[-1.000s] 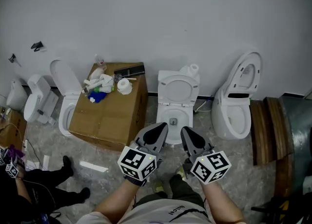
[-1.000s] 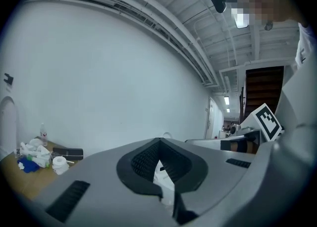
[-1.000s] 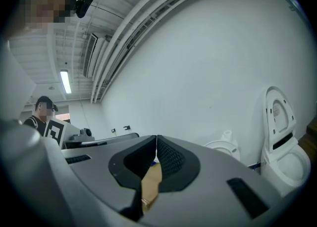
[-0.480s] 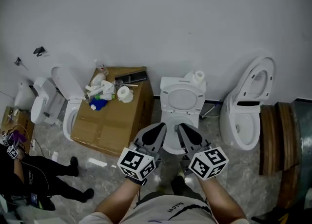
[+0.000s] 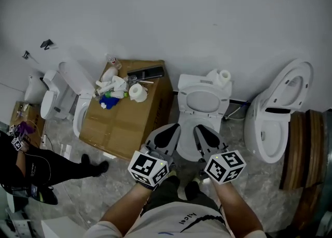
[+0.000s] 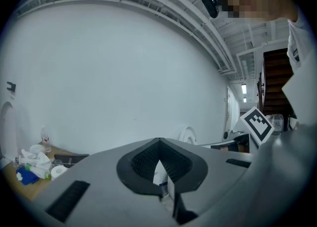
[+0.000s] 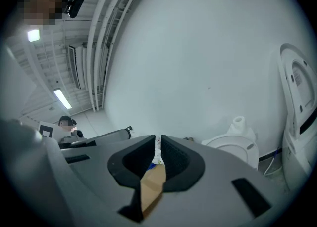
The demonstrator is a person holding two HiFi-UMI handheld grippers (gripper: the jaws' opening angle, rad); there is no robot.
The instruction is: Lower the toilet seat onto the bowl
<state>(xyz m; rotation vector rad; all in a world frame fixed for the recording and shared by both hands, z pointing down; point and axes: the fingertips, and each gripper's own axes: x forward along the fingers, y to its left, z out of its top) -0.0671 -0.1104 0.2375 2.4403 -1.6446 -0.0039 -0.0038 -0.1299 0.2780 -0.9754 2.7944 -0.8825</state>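
Note:
The middle white toilet stands against the wall, its seat [image 5: 203, 99] raised upright against the tank. A paper roll [image 5: 224, 75] sits on the tank. The bowl [image 5: 185, 149] is partly hidden by the grippers. My left gripper [image 5: 171, 130] and right gripper [image 5: 202, 130] hover side by side over the bowl's front, both pointing at the seat, both shut and holding nothing. In the right gripper view the seat [image 7: 233, 147] lies right of the shut right gripper [image 7: 159, 144]. The left gripper [image 6: 158, 144] shows its tips together.
A cardboard box [image 5: 127, 115] with a paper roll [image 5: 138, 93] and clutter stands left of the toilet. Another toilet [image 5: 70, 94] stands further left and one with a raised lid [image 5: 275, 123] at the right. A person in black [image 5: 31, 164] crouches at the left. Wooden pieces [image 5: 303, 149] lean at the right.
Both grippers have moved forward towards the middle toilet and now hang over its bowl. The toilet sits closer in the head view. Jaws look unchanged.

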